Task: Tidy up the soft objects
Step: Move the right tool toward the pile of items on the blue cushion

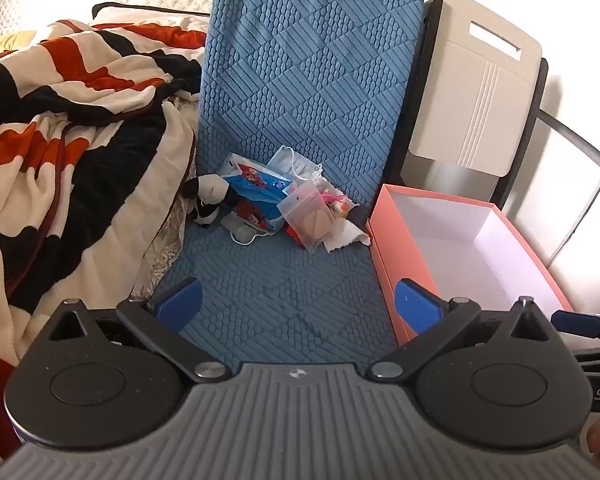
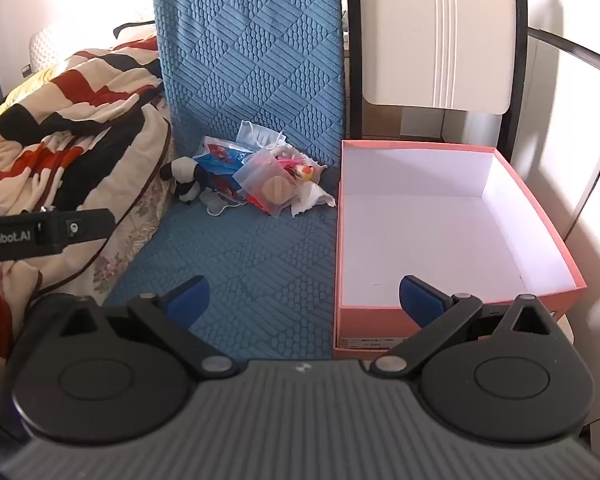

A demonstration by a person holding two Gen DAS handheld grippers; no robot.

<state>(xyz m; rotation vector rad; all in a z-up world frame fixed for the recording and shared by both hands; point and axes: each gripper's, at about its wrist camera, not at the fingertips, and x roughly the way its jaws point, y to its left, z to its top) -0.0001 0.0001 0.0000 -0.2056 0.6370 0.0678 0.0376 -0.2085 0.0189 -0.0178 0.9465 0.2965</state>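
Both grippers, left (image 1: 298, 306) and right (image 2: 306, 300), hang with jaws spread wide and nothing between them, angled down at a blue mat (image 1: 292, 288). Ahead of them lies a pile (image 1: 284, 204): a black-and-white plush toy (image 1: 210, 200), a face mask (image 1: 296, 164), plastic bags and crumpled tissue, just left of an orange box (image 2: 452, 216). Only the right view shows the box's white floor whole, plus lettering "nRobot.AI" on a black bar (image 2: 40, 234).

Both tongs (image 1: 300, 306) (image 2: 306, 300) agape, tilted downward
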